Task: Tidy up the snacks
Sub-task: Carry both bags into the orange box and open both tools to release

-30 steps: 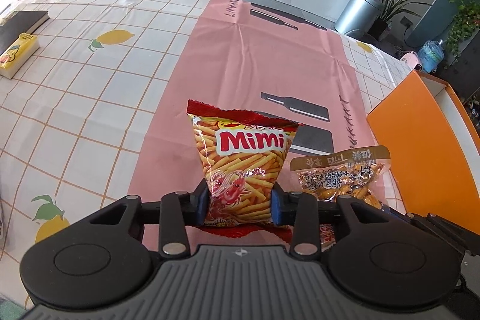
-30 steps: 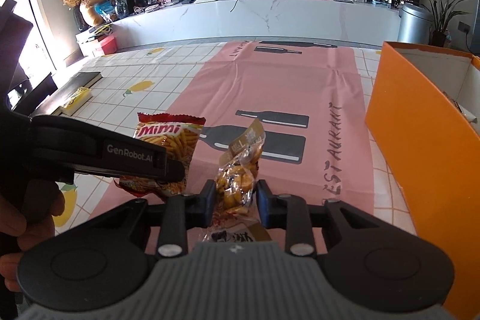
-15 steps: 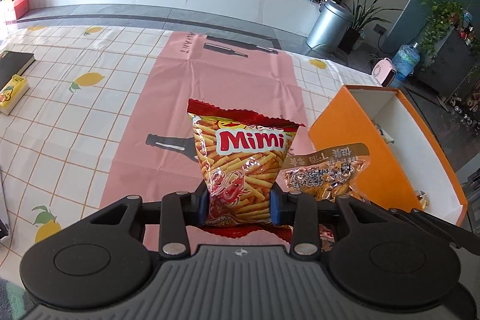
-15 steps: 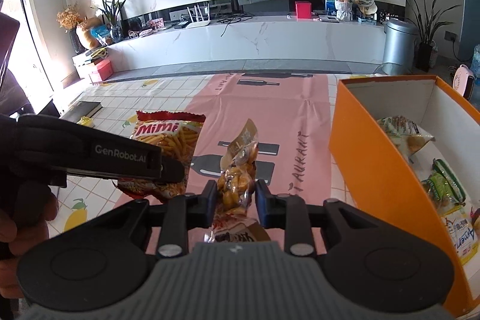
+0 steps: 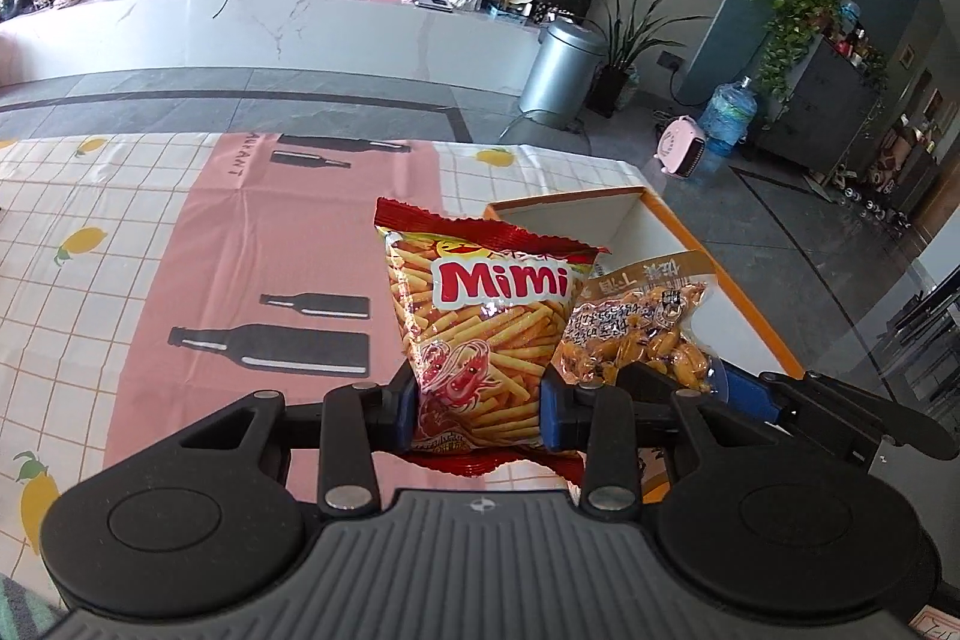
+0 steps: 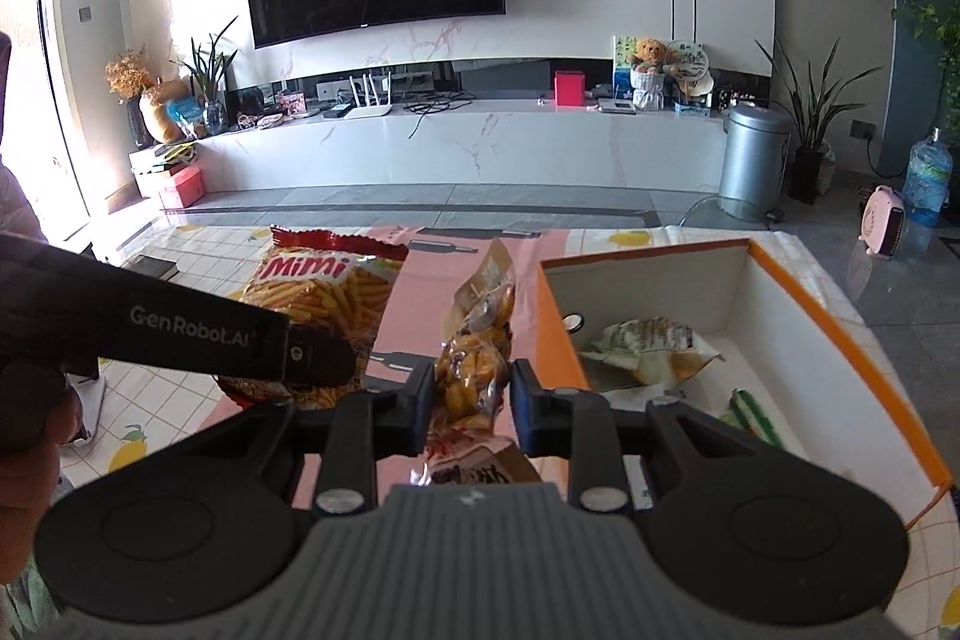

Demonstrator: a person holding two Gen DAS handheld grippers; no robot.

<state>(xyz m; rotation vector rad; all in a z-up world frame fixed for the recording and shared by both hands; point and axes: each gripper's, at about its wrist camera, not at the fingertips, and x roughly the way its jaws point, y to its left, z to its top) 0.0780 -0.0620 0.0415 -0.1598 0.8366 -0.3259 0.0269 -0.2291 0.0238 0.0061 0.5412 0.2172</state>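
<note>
My left gripper is shut on a red Mimi snack bag and holds it upright above the table, next to the orange box. My right gripper is shut on a clear bag of yellow-brown snacks, held in the air just left of the orange box. The clear bag also shows in the left wrist view, right of the Mimi bag. The Mimi bag and the left gripper's arm show at the left of the right wrist view.
The orange box has a white inside and holds a pale snack packet and a green-striped packet. A pink bottle-print runner lies on the lemon-check tablecloth. A dark book lies far left.
Both grippers have risen and moved right toward the orange box, each with its bag. The box's inside now shows more fully in the right wrist view.
</note>
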